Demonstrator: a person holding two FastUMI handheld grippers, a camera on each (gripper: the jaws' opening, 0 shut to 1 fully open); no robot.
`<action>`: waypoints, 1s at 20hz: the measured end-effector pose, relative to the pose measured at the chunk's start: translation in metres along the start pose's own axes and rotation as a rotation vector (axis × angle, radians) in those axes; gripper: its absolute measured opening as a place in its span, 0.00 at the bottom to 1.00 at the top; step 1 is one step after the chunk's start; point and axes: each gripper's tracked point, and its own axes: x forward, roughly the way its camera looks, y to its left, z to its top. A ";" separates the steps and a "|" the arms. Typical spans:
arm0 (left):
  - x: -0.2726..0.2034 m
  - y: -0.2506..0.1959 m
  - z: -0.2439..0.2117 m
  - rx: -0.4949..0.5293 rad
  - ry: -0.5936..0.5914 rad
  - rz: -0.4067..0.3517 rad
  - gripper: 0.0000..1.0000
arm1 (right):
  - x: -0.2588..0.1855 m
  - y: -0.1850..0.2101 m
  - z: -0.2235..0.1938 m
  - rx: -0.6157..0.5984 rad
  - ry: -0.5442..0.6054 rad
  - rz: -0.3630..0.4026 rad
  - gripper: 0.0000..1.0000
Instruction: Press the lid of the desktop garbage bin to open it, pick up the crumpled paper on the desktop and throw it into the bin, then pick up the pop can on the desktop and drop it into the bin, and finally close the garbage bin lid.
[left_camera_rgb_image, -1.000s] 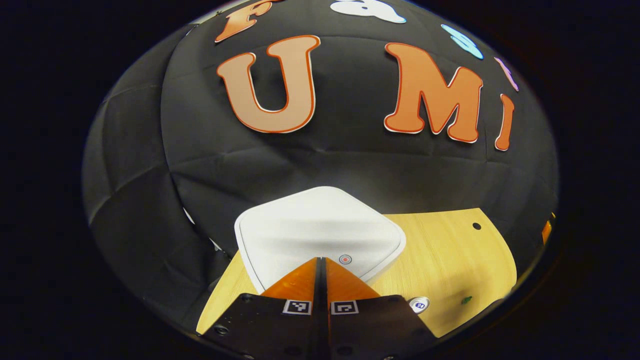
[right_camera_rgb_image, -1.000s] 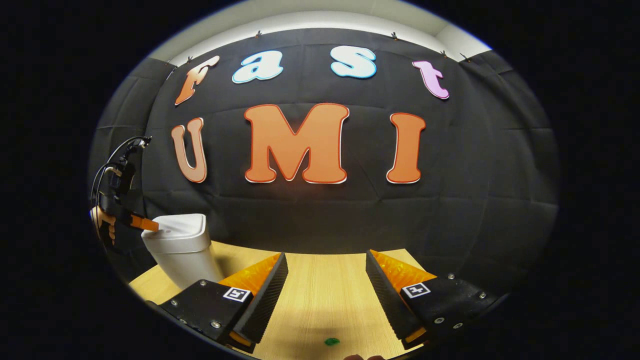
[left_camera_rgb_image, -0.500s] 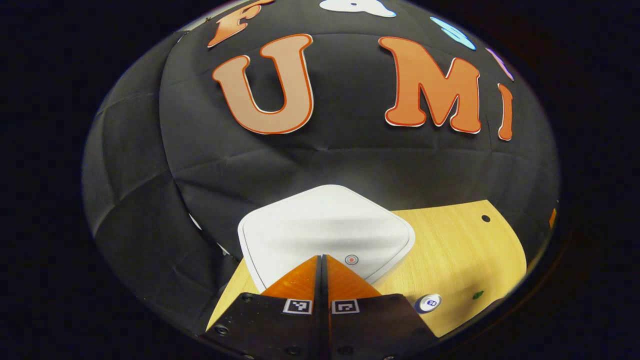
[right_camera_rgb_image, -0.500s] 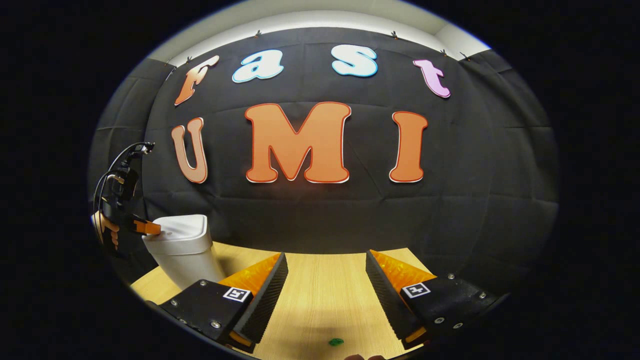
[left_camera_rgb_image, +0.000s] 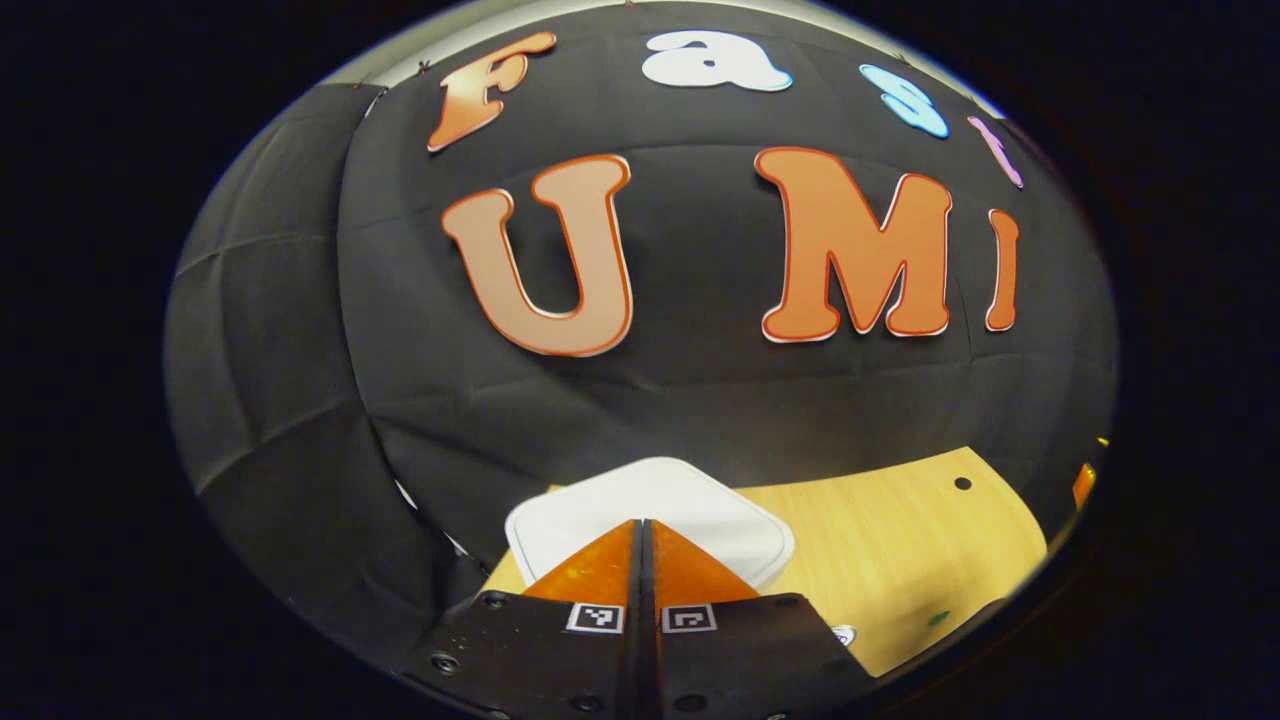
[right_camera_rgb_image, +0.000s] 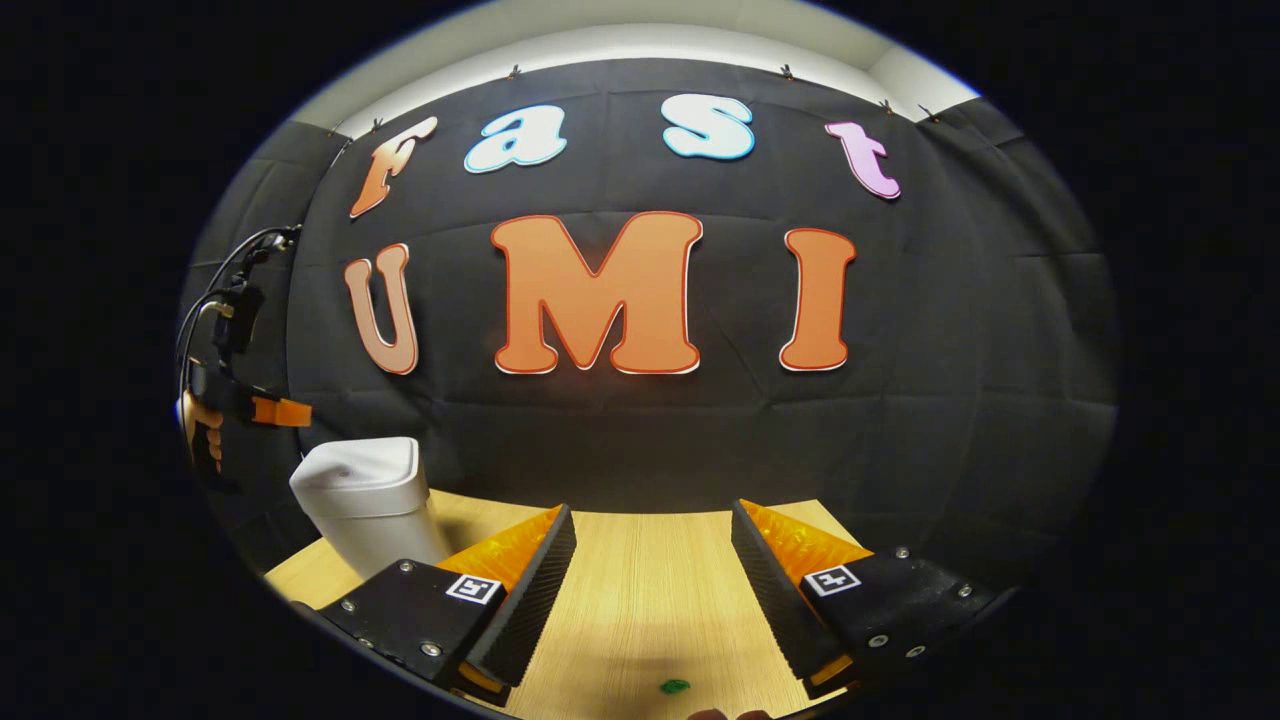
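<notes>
Presently, stock of the booth:

- Bin (right_camera_rgb_image: 368, 497): white, standing at 9 o'clock on the worktop (right_camera_rgb_image: 640, 590) in the right gripper view; lid (left_camera_rgb_image: 650, 515) lies flat and down, seen from above in the left gripper view at 6 o'clock.
- Left gripper (left_camera_rgb_image: 642, 545): fingers pressed together with no gap, nothing between them. Tips sit over the near edge of the lid in its own view; in the right gripper view this gripper (right_camera_rgb_image: 285, 412) hangs above the bin at about 11 o'clock from it, clear of the lid, held by a hand (right_camera_rgb_image: 200, 430).
- Right gripper (right_camera_rgb_image: 650, 560): fingers spread wide, empty, pointing across bare worktop; bin off at its 9 o'clock, well apart.
- Small green scrap (right_camera_rgb_image: 675, 686): on the worktop at 6 o'clock in the right gripper view.
- Round sticker (left_camera_rgb_image: 843, 633): on the worktop at 5 o'clock in the left gripper view.
- Progress, as judged: lid looks closed and the left gripper is raised off it. Whether this is the unopened start or the finished close cannot be told.
</notes>
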 end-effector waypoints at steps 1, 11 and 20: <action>0.004 -0.005 -0.021 -0.017 0.078 -0.029 0.00 | -0.001 0.001 0.002 -0.001 -0.002 0.004 0.94; 0.021 0.002 -0.053 0.009 0.136 -0.009 0.00 | -0.015 -0.019 0.004 0.047 -0.017 -0.036 0.94; -0.069 -0.014 0.050 -0.098 -0.305 -0.008 0.00 | -0.025 -0.021 0.008 0.051 -0.021 -0.032 0.94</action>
